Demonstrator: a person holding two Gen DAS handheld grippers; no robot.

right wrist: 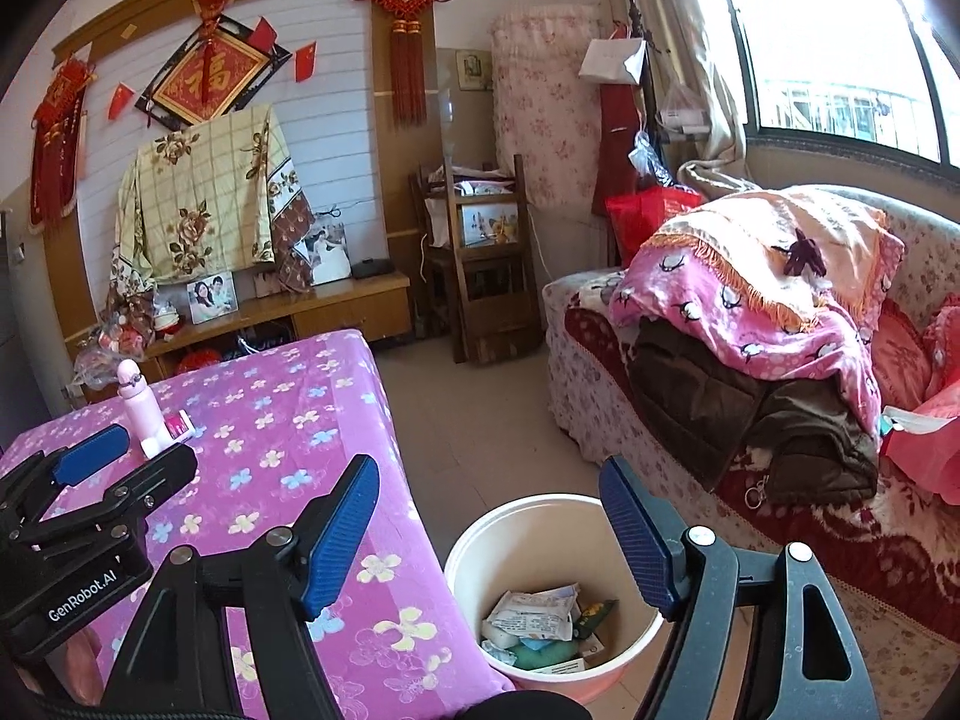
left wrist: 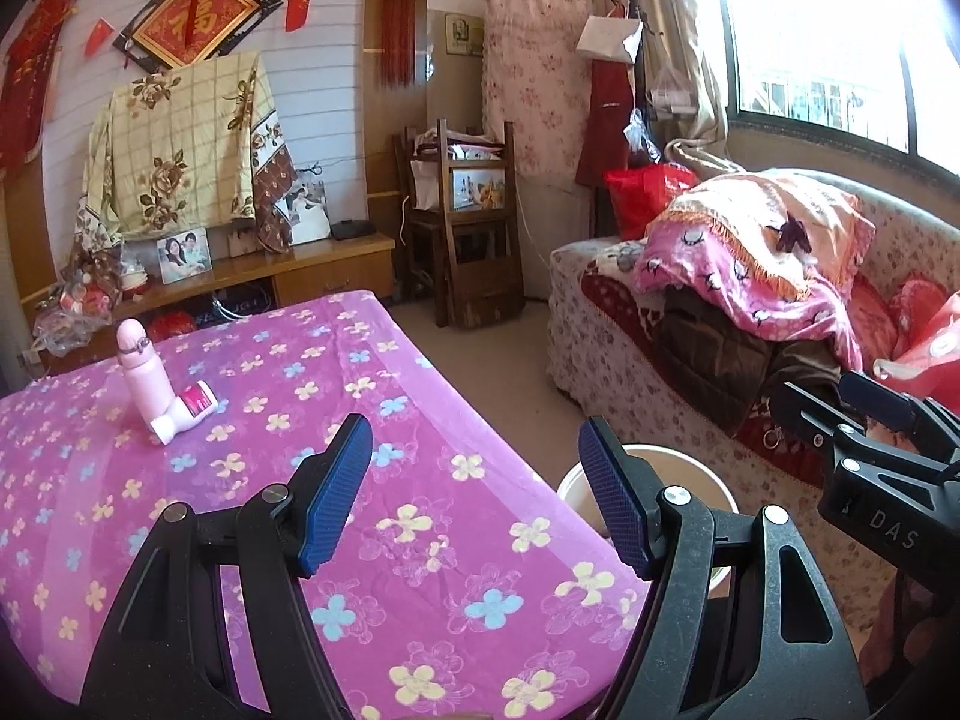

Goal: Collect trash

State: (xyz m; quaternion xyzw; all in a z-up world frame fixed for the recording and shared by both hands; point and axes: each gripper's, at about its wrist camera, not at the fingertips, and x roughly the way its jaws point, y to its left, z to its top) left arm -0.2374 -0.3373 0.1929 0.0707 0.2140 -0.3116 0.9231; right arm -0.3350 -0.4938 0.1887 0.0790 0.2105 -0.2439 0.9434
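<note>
A white bucket (right wrist: 462, 546) stands on the floor between the table and the sofa, with wrappers and other trash (right wrist: 540, 618) in its bottom. My right gripper (right wrist: 489, 534) hangs open above it, with nothing between its blue pads. My left gripper (left wrist: 474, 498) is open over the table's near right corner and holds nothing; the bucket's rim (left wrist: 708, 480) shows behind its right finger. On the purple flowered tablecloth (left wrist: 420, 420) a pink bottle (left wrist: 137, 372) stands upright at the far left. A small white-and-pink bottle (left wrist: 186, 411) lies against it. Each gripper shows at the edge of the other's view.
A sofa (right wrist: 600, 372) piled with a pink blanket (right wrist: 750, 300) and a brown jacket runs along the right. A wooden chair (right wrist: 480, 276) and a low cabinet (right wrist: 336, 312) with photos stand at the back wall. Bare floor (right wrist: 480, 408) lies between table and sofa.
</note>
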